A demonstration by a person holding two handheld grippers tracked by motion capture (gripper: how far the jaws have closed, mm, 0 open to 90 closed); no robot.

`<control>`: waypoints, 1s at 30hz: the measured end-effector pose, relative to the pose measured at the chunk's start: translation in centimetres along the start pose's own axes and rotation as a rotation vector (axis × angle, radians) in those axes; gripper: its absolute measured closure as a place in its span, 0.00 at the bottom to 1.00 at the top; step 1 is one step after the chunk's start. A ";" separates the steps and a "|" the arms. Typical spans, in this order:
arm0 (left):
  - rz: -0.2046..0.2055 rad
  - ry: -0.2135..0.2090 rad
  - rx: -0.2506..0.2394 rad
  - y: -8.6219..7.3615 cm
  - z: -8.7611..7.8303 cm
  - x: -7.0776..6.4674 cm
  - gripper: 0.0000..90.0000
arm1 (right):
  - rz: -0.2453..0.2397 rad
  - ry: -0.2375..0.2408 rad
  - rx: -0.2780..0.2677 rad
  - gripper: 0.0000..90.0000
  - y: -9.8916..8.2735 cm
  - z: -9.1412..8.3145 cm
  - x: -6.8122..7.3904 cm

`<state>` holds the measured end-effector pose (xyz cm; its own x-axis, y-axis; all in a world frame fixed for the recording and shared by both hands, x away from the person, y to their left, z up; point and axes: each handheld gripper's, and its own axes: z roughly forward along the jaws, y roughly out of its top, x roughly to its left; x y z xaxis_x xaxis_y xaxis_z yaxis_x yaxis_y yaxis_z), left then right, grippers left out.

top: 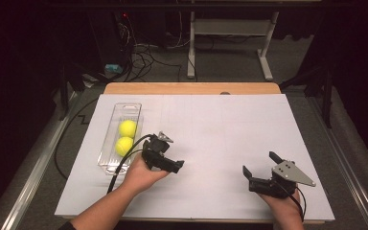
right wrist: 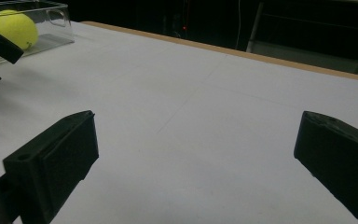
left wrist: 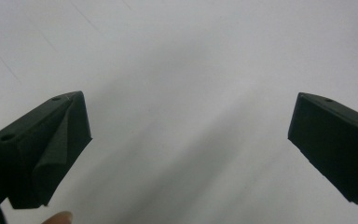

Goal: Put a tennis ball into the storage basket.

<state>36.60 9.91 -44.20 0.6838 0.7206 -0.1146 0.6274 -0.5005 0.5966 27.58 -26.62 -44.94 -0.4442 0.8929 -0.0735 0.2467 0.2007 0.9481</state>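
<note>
1. I think I work in a lab or a test room, not a home.
2. The wooden table (top: 191,88) is covered with a plain white sheet (top: 220,139), like a prepared work surface.
3. Behind it I see many loose cables (top: 143,55) on the grey floor (top: 230,67).
4. A white metal desk frame (top: 230,28) stands in the dark back.
</note>
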 end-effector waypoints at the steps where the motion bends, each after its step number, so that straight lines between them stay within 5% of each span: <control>1: 0.001 -0.012 -0.013 -0.2 0.0 0.0 0.00 | 0.000 0.000 0.000 0.00 0.0 0.0 0.0; 6: 0.003 -0.052 -0.109 -1.2 -0.2 -0.1 0.00 | -0.003 0.003 0.003 0.00 0.0 0.1 0.1; 11: 0.062 -0.092 -0.220 -2.3 -0.9 -0.7 0.00 | -0.002 0.006 0.009 0.00 -0.2 0.2 0.1; 16: 0.082 -0.105 -0.281 -3.3 -1.4 -0.7 0.00 | -0.002 0.007 0.015 0.00 -0.2 0.3 0.2; 26: 0.035 -0.136 -0.483 -5.8 -3.0 -0.1 0.01 | -0.003 0.014 0.029 0.00 -0.4 0.6 0.5; 30: 0.036 -0.149 -0.521 -6.3 -3.4 0.4 0.01 | 0.000 0.012 0.035 0.00 -0.5 0.7 0.6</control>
<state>31.64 14.94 -45.28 0.7704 0.6129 -0.1757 0.3609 -0.1920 0.9126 27.80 -25.88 -45.63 -0.4543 0.8881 -0.0696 0.2764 0.2148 0.9367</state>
